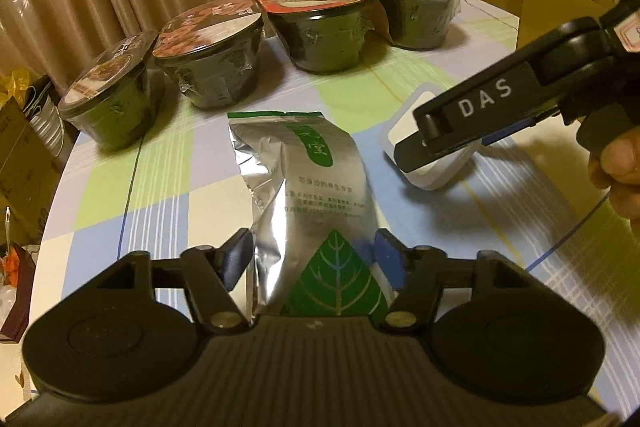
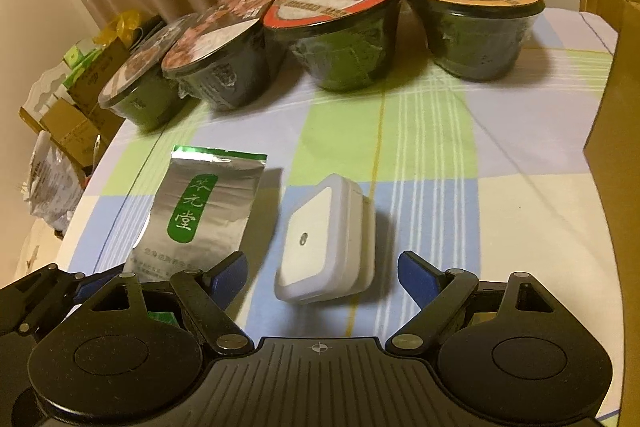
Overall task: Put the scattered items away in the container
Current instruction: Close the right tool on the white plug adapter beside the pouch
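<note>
Lying crinkled, silver pouch [image 1: 316, 187] with green leaf sits between spread left fingers [image 1: 236, 251]; right fingers [image 2: 420, 271] spread.

Light: dim, warm yellow indoor cast.
Glare: bright reflections on the foil pouch [image 1: 308, 183], centre frame.
Shadows: soft, right of the white box [image 2: 326, 247].
Blur: slight softness throughout.
Edges: strong fisheye bending, dark corners.

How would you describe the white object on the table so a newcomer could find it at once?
Start at the row of four noodle bowls along the checked tablecloth. In front of them, right of the silver foil pouch, lies the white square box: the only plain white, rounded, hard-cased item.
</note>
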The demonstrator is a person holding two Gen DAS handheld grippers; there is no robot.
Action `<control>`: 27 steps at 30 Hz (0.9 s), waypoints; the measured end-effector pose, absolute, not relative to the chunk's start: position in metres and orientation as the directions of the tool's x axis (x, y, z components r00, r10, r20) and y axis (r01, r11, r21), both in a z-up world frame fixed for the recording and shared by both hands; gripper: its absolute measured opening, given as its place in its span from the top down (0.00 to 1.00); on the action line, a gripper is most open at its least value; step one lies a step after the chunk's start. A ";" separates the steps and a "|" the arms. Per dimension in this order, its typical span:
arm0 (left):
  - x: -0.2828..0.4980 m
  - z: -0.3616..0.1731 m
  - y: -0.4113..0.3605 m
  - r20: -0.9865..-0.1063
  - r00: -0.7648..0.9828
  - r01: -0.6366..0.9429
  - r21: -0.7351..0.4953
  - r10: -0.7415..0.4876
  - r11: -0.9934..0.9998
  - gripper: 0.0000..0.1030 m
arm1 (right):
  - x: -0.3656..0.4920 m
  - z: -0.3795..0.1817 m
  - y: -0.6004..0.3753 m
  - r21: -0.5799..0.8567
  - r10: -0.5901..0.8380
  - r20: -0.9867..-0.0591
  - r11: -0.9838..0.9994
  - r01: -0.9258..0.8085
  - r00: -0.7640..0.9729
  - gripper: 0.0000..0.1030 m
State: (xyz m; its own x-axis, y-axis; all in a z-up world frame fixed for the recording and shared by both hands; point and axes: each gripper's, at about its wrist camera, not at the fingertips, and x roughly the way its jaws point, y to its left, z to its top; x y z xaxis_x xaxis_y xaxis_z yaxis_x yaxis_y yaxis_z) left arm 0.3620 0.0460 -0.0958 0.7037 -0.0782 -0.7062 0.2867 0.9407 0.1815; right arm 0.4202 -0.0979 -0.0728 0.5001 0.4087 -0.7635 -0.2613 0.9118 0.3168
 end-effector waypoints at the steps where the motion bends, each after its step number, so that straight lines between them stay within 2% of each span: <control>1: 0.361 -0.096 0.046 -0.706 0.704 0.287 0.181 -0.079 0.941 0.38 | 0.421 -0.074 -0.097 0.316 0.409 -0.767 0.911 -0.264 0.495 0.44; 3: 0.360 -0.097 0.046 -0.706 0.704 0.286 0.180 -0.079 0.941 0.38 | 0.422 -0.075 -0.097 0.319 0.408 -0.772 0.912 -0.259 0.487 0.46; 4: 0.361 -0.097 0.046 -0.705 0.705 0.286 0.179 -0.081 0.941 0.38 | 0.421 -0.075 -0.098 0.315 0.404 -0.773 0.914 -0.256 0.489 0.53; 7: 0.360 -0.097 0.045 -0.703 0.706 0.289 0.177 -0.084 0.941 0.40 | 0.416 -0.072 -0.101 0.309 0.403 -0.769 0.914 -0.263 0.496 0.58; 11: 0.360 -0.094 0.043 -0.704 0.705 0.299 0.189 -0.083 0.935 0.51 | 0.405 -0.064 -0.104 0.291 0.397 -0.768 0.915 -0.278 0.503 0.66; 15: 0.353 -0.086 0.044 -0.711 0.697 0.312 0.185 -0.092 0.932 0.64 | 0.392 -0.063 -0.110 0.289 0.387 -0.780 0.920 -0.265 0.492 0.66; 17: 0.345 -0.084 0.046 -0.717 0.690 0.319 0.179 -0.099 0.931 0.67 | 0.384 -0.062 -0.114 0.293 0.386 -0.784 0.920 -0.259 0.487 0.66; 27: 0.276 -0.086 0.074 -0.770 0.633 0.290 0.139 -0.081 0.947 0.72 | 0.314 -0.060 -0.129 0.294 0.386 -0.804 0.919 -0.262 0.453 0.66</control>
State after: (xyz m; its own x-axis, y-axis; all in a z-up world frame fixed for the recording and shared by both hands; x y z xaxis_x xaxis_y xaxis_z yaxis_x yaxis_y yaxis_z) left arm 0.2762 0.0738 -0.0858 0.6329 -0.0808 -0.7700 0.2899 0.9469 0.1389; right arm 0.3142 -0.1288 -0.0599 0.4528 0.3859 -0.8038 -0.2620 0.9193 0.2937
